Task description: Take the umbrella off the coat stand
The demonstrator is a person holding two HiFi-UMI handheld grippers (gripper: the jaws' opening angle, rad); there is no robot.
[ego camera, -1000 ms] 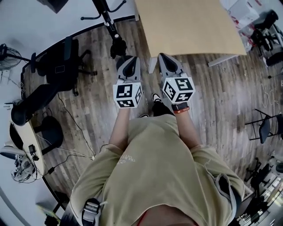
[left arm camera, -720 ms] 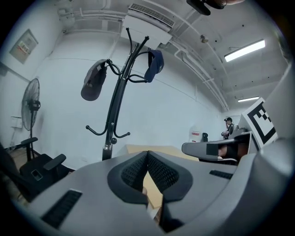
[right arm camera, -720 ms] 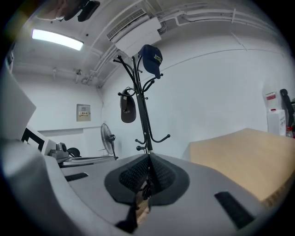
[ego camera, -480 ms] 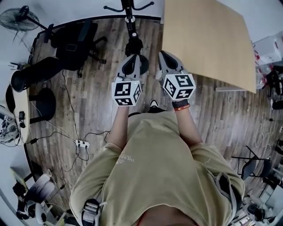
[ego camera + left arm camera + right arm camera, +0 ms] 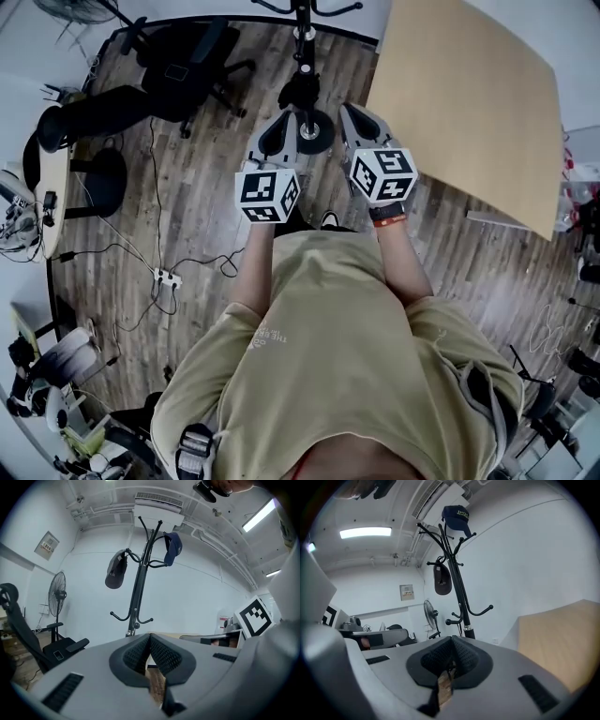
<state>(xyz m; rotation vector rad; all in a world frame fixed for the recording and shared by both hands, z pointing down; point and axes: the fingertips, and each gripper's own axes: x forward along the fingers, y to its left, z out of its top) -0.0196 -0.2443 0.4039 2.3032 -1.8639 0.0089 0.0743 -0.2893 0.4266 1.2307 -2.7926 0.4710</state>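
Note:
A black coat stand (image 5: 302, 33) rises straight ahead, its round base (image 5: 314, 132) on the wooden floor between my two grippers. A dark folded umbrella (image 5: 116, 570) hangs from one upper hook, also seen as the umbrella (image 5: 442, 580) in the right gripper view. A blue cap (image 5: 172, 548) hangs on another hook. My left gripper (image 5: 280, 120) and right gripper (image 5: 350, 114) are held side by side, pointing about level at the stand, well short of the umbrella. Both are shut with nothing between the pads.
A light wooden table (image 5: 469, 94) stands to the right of the stand. A black office chair (image 5: 178, 70) and a standing fan (image 5: 57, 590) are at the left. A power strip (image 5: 167, 278) with cables lies on the floor.
The view has swung round so the coat stand, earlier off to the left, now stands centred between the grippers. Both grippers moved with it and stayed shut.

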